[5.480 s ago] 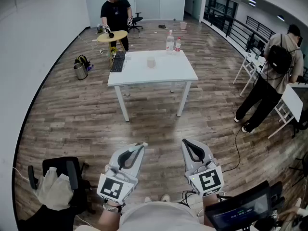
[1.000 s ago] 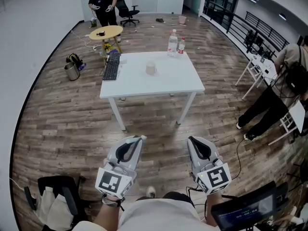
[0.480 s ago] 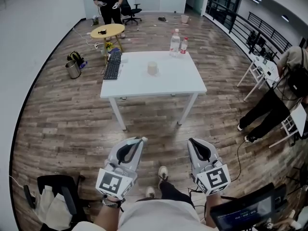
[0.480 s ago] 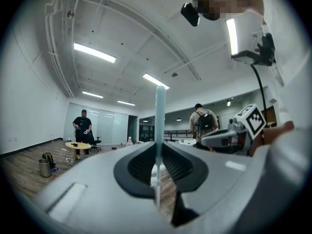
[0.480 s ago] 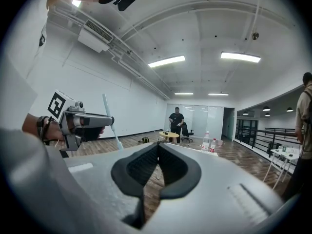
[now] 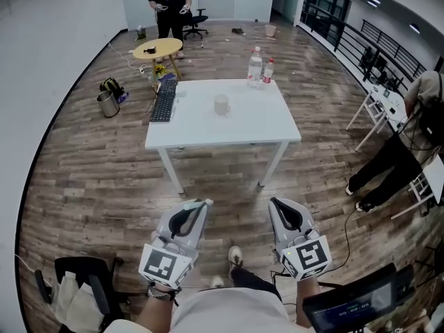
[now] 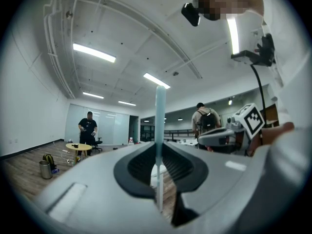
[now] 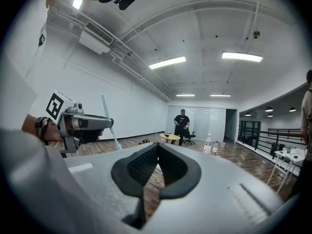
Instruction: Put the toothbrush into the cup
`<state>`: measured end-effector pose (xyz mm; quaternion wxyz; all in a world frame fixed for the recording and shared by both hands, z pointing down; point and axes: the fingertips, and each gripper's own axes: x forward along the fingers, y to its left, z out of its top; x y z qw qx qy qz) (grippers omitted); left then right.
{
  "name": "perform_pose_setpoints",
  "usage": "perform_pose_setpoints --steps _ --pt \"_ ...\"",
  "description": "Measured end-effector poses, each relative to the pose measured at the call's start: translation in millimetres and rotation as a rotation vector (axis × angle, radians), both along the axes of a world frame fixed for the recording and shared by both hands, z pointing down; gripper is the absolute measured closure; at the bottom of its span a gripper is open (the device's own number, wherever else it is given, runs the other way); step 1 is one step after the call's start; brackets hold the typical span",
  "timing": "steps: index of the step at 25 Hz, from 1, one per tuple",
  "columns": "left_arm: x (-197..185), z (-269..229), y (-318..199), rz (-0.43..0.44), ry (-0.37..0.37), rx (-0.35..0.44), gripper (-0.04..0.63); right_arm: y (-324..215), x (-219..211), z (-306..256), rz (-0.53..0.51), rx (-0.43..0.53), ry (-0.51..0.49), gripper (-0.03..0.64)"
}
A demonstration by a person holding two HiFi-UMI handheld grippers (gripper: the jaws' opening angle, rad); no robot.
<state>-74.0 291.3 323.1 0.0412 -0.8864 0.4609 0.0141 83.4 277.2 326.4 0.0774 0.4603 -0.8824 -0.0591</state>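
A pale cup stands near the middle of the white table, far ahead of both grippers. My left gripper is held low in front of my body, shut on a thin pale-blue toothbrush that sticks up between its jaws. From the right gripper view the toothbrush rises slanted from the left gripper. My right gripper is beside it, its jaws shut with nothing between them.
On the table lie a black keyboard at the left and two bottles at the far edge. Behind are a round yellow table, a standing person and a metal bin. Another person is at the right; a black chair is at lower left.
The white table has drawn a little closer and lower in view as I step forward. Both grippers keep the same pose, the left still holding the toothbrush.
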Motion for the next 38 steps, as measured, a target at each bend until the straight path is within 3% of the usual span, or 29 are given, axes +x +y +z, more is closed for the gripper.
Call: perform_pose_setpoints --steps 27,38 --pt "-0.3 -10.3 -97.1 -0.078 -0.016 0.017 0.543 -113.0 -8.7 -2.9 -0.097 0.000 -0.038 0.615" --pt "30.2 -18.0 -141.7 -0.072 -0.020 0.044 0.543 -160.2 25.0 -11.1 -0.072 0.019 -0.056 0.615"
